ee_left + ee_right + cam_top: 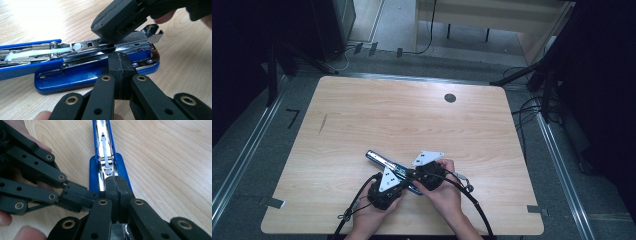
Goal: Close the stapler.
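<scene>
- The blue stapler (388, 167) lies opened out flat on the near middle of the wooden table (412, 115), its long arm reaching toward the far left and its base under the two grippers.
- In the left gripper view the chrome magazine (95, 50) sits exposed above the blue base (82, 75), with a white pusher rod (40, 53) along the channel and a strip of staples (136, 37) at the front end.
- The left gripper (122, 65) has its jaws pressed together with nothing between them; their tips rest against the side of the magazine, seemingly steadying it.
- The right gripper (116, 185) comes in from the near right, its jaws also closed flat on each other, tips bearing down on the staple strip and channel.
- Judged step: loading the stapler, with the staples being pushed or seated into the magazine.
- The next move likely calls for a level push along the channel until the strip sits fully, while the left gripper holds the base still; then the arm needs folding back over.
- The rest of the table is bare apart from a dark cable hole (450, 98) at the far right.
</scene>
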`<action>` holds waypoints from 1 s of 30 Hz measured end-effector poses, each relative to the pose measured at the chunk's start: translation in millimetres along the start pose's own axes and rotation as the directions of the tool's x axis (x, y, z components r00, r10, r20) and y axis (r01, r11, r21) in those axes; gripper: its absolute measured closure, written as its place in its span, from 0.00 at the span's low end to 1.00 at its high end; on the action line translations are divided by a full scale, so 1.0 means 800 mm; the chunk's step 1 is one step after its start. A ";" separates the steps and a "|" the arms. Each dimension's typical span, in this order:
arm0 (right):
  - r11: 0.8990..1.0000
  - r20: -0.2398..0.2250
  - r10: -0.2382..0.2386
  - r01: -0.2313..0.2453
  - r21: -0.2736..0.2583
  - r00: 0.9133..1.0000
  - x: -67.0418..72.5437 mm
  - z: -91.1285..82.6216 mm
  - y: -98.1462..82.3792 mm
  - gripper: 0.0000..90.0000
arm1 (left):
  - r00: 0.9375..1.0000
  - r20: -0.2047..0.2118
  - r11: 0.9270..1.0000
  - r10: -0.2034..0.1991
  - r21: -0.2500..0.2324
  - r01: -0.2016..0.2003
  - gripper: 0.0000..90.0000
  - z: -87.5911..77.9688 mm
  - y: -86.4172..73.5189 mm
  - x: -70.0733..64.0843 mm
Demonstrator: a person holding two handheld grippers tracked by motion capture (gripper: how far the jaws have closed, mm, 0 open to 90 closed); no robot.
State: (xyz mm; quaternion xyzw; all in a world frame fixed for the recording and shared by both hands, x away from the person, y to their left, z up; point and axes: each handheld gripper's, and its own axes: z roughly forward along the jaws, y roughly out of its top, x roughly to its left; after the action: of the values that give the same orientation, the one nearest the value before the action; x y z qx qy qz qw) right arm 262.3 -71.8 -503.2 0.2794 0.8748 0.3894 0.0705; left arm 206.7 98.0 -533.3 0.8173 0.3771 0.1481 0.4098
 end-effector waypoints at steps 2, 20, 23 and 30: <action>1.000 0.002 0.000 0.000 0.007 1.000 -0.001 -0.003 0.000 1.00 | 1.000 0.002 1.000 -0.005 -0.002 0.005 1.00 0.000 0.000 0.001; 0.999 0.010 -0.018 0.018 0.030 1.000 -0.004 -0.015 -0.003 1.00 | 0.995 -0.017 0.994 -0.103 -0.025 0.103 1.00 -0.022 -0.008 0.034; 1.000 0.010 -0.016 0.016 0.009 1.000 -0.003 -0.015 -0.001 1.00 | 0.986 -0.037 0.986 -0.160 -0.044 0.158 1.00 -0.033 -0.010 0.052; 0.999 0.021 -0.037 0.037 0.014 0.999 0.003 -0.006 -0.001 1.00 | 0.959 -0.065 0.961 -0.275 -0.065 0.271 1.00 -0.050 -0.018 0.092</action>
State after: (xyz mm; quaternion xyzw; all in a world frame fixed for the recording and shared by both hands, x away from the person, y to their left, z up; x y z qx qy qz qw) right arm 258.4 -74.1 -500.5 0.2676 0.8817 0.3792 0.0853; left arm 226.9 180.4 -524.3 0.7398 0.4967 0.1308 0.4346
